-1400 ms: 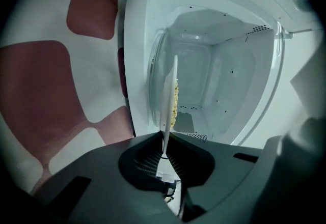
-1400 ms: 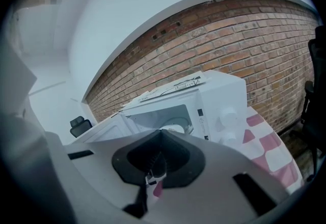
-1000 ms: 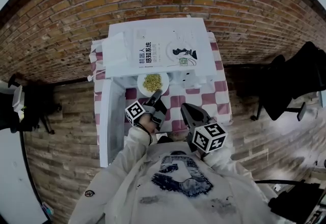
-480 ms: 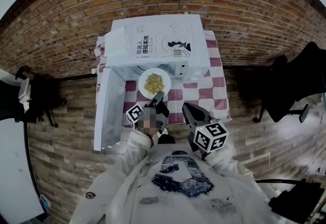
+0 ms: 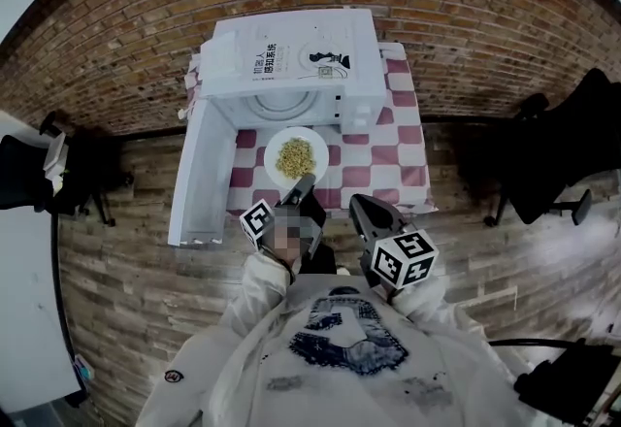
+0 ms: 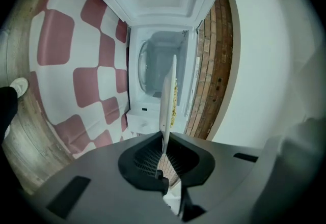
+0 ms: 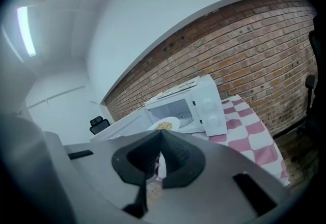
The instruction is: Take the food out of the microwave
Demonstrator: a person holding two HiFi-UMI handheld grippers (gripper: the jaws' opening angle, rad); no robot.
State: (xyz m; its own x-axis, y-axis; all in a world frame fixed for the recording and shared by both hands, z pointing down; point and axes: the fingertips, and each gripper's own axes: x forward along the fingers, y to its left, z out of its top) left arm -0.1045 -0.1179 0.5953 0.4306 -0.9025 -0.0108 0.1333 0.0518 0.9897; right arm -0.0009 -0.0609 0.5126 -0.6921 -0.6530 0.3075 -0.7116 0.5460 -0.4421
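Left gripper view is filled at its middle by the left tongs (image 6: 164, 139), which are clamped on the rim of a white plate (image 6: 167, 95) seen edge-on (yellowish food (image 6: 175, 103) is glimpsed on one face of it). In the head view the same tongs (image 5: 303, 184) are seen gripping the near edge of the plate (image 5: 274, 163), and the food (image 5: 296, 156) is heaped at its middle. The plate is held outside the microwave (image 5: 291, 61), in front of the open cavity and over the red-and-white checked counter (image 5: 403, 148). The door (image 5: 199, 178) is swung wide to the left. The right tongs (image 5: 359, 205) are held just beside the left ones, apart from the plate. In the right gripper view the right tongs (image 7: 161, 134) are seen closed, tip against tip, with nothing gripped. A brick wall (image 5: 466, 17) is seen behind the counter, and a wooden floor (image 5: 126, 299) around it.
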